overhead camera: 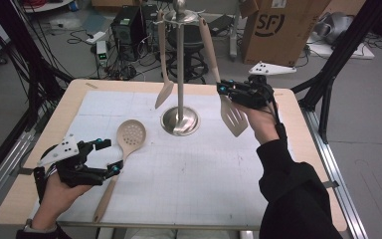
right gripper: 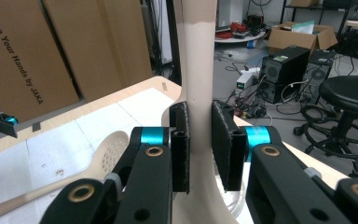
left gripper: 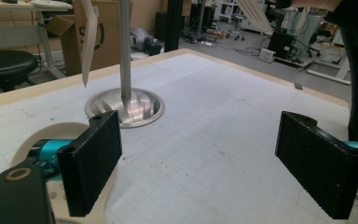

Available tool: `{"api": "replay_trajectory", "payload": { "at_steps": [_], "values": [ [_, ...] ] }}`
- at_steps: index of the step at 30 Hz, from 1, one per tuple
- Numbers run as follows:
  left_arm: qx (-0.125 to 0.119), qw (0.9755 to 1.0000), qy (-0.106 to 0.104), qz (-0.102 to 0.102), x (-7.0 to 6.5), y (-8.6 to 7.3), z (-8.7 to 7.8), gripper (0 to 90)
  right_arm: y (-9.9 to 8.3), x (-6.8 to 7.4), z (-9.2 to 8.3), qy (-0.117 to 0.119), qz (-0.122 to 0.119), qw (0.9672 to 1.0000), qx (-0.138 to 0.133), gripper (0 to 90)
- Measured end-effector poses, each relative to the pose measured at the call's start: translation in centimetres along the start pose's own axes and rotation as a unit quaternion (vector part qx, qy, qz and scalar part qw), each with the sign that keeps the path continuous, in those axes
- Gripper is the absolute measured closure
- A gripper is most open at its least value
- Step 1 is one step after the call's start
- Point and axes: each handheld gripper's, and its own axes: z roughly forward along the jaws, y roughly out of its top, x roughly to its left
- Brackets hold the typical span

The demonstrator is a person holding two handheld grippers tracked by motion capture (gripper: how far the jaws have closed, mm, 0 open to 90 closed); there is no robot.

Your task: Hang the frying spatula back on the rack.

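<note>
We've got the right gripper [overhead camera: 227, 91] clamped on the slotted spatula [overhead camera: 233, 117], beige w/ a long handle, hanging from the rack [overhead camera: 180, 74] right of its pole. Left gripper [overhead camera: 107, 157] rests w/ jaws apart by the skimmer [overhead camera: 131, 133].

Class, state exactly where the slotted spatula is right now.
High view, right of centre: the slotted spatula hangs from the metal stand, its handle clamped in the right claw.

Lab: floor cables [overhead camera: 129, 69], computer towers [right gripper: 289, 70], cardboard boxes [overhead camera: 278, 30].
</note>
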Motion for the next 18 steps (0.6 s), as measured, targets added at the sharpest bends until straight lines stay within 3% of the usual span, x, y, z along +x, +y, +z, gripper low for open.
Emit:
{"api": "replay_trajectory", "payload": {
  "at_steps": [18],
  "values": [
    [-0.001, 0.9999, 0.011, -0.007, 0.1, -0.3, -0.9, 15.1, 0.1, -0.1, 2.1, -0.005, -0.006, 0.9999, 0.013, 78.3]
  ]
}}
